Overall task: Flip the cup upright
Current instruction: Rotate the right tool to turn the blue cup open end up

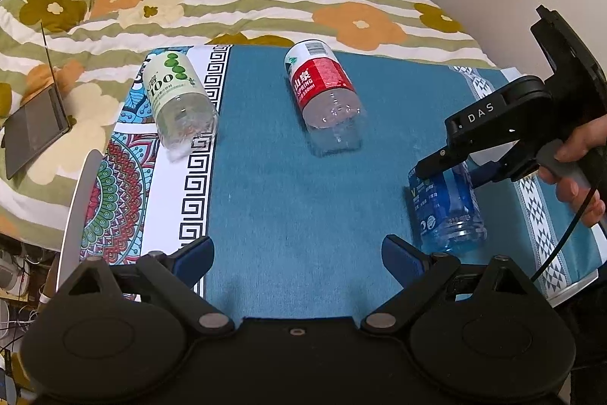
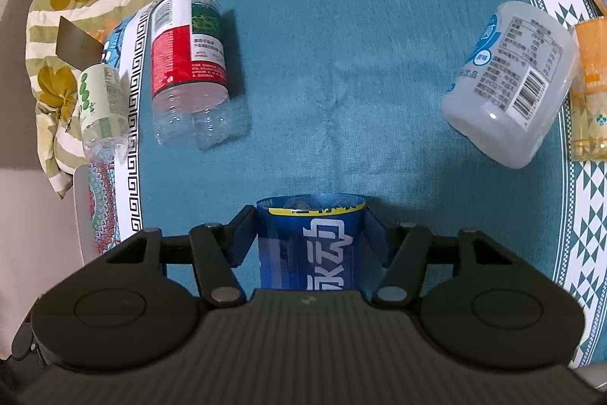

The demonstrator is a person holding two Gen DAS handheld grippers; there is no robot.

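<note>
Your right claw (image 2: 310,232) pinches the translucent blue plastic cup (image 2: 309,245), which sits at the near right of the teal cloth-covered surface (image 1: 288,200); your left claw (image 1: 297,259) hovers spread. You are likely at the grasp step: next, lift and rotate it until the open mouth faces up.

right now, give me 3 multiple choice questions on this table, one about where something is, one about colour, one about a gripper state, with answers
1. Where is the blue cup?
A. between the right gripper's fingers
B. on the floral quilt
C. inside the red-label cup

2. What colour is the label band on the middle cup in the left wrist view?
A. orange
B. red
C. black

3. How is the left gripper?
A. shut on the green-dotted cup
B. shut on the blue cup
C. open, holding nothing

Answers:
1 A, the right gripper has a finger on each side of the cup.
2 B, the band is red with white print.
3 C, its fingers stand wide apart over the bare teal cloth.
</note>
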